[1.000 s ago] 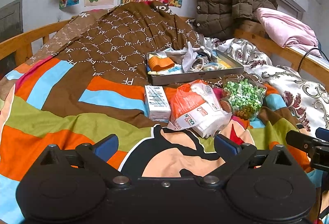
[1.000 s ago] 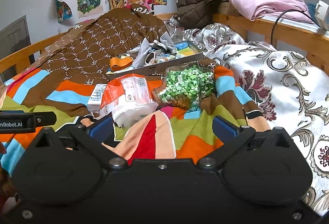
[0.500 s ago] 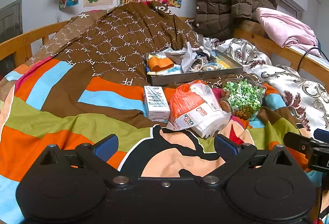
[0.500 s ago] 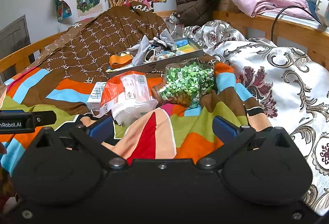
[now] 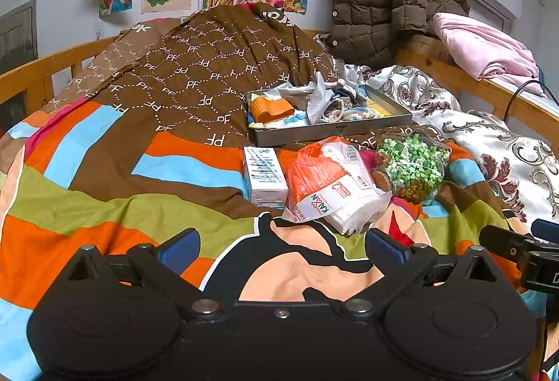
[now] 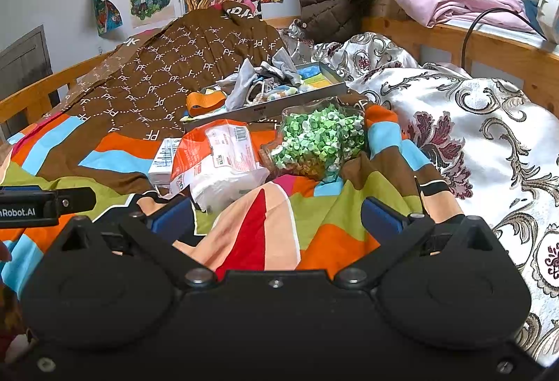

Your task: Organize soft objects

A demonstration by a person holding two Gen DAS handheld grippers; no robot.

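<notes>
Both the left gripper [image 5: 282, 246] and right gripper [image 6: 276, 215] gape wide, empty; the orange-white tissue pack [image 5: 330, 185] (beside a small white box [image 5: 264, 175]) lies just above centre frame.

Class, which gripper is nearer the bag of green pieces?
Right. The right gripper faces the bag of green pieces almost directly; the left gripper sits further left, facing the orange-and-white packet.

"PF" covers the brown quilt [image 5: 209, 80]; the orange tissue pack [image 5: 328, 185] reads "KAIXIN" (partly creased).

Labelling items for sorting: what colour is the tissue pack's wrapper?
Orange and white tissue pack, clearest in the left wrist view.
</notes>
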